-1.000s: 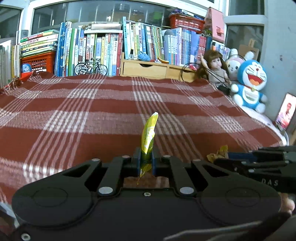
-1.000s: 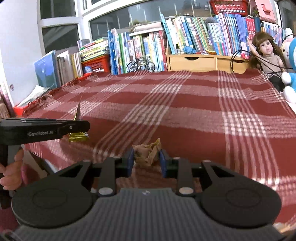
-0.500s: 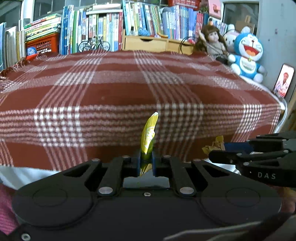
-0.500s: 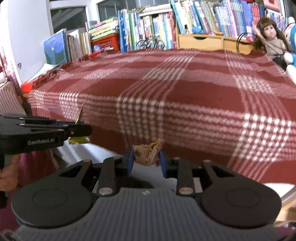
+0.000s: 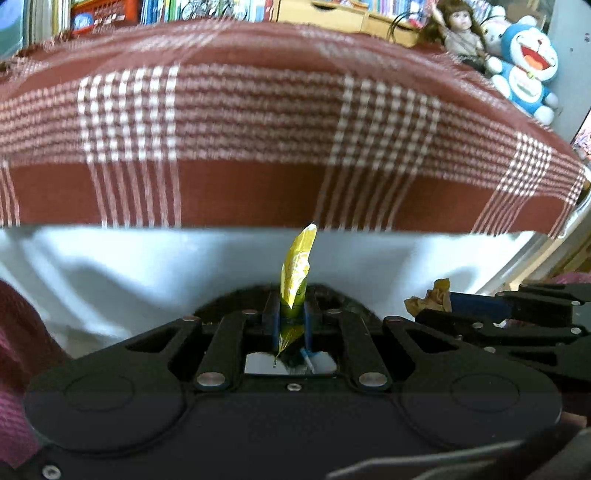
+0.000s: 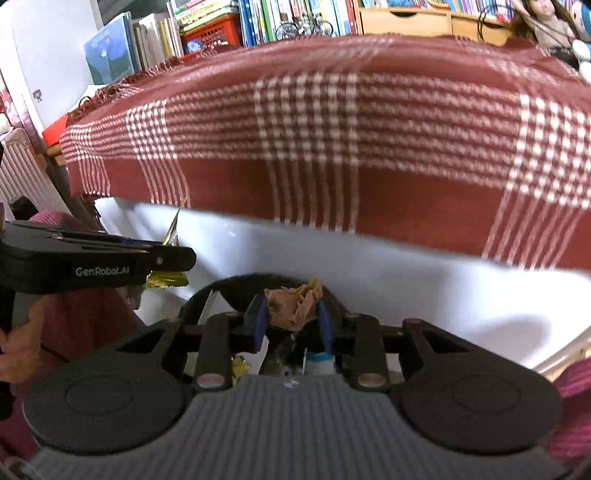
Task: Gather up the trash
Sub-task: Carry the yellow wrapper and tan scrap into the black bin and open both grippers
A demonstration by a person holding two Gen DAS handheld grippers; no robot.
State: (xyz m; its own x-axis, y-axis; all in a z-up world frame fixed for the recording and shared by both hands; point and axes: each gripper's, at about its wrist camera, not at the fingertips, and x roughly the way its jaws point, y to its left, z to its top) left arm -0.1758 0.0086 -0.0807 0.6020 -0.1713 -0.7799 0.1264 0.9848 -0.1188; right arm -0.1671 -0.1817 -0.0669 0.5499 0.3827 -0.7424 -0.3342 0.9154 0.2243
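My left gripper point(image 5: 291, 308) is shut on a yellow foil wrapper point(image 5: 297, 267) that stands upright between its blue pads. My right gripper point(image 6: 291, 314) is shut on a crumpled brown paper scrap point(image 6: 295, 304). Both hang below the front edge of the red plaid blanket point(image 5: 258, 129), before the white sheet point(image 5: 147, 266). Beneath the fingers shows a dark round bin rim point(image 6: 218, 291) with bits of trash inside. The right gripper with its brown paper scrap point(image 5: 430, 301) appears low right in the left wrist view. The left gripper point(image 6: 173, 254) with its wrapper point(image 6: 166, 278) appears at the left of the right wrist view.
Books point(image 6: 295, 14), a red basket point(image 6: 210, 33) and wooden drawers point(image 6: 406, 18) line the far side. A doll point(image 5: 458, 37) and a blue plush toy point(image 5: 528, 70) sit at the far right. A hand point(image 6: 18, 350) and pink sleeve point(image 6: 85, 321) hold the left tool.
Both grippers have pulled back off the blanket and dropped below its front edge, still holding their trash. The white sheet and the dark bin rim have come into view.
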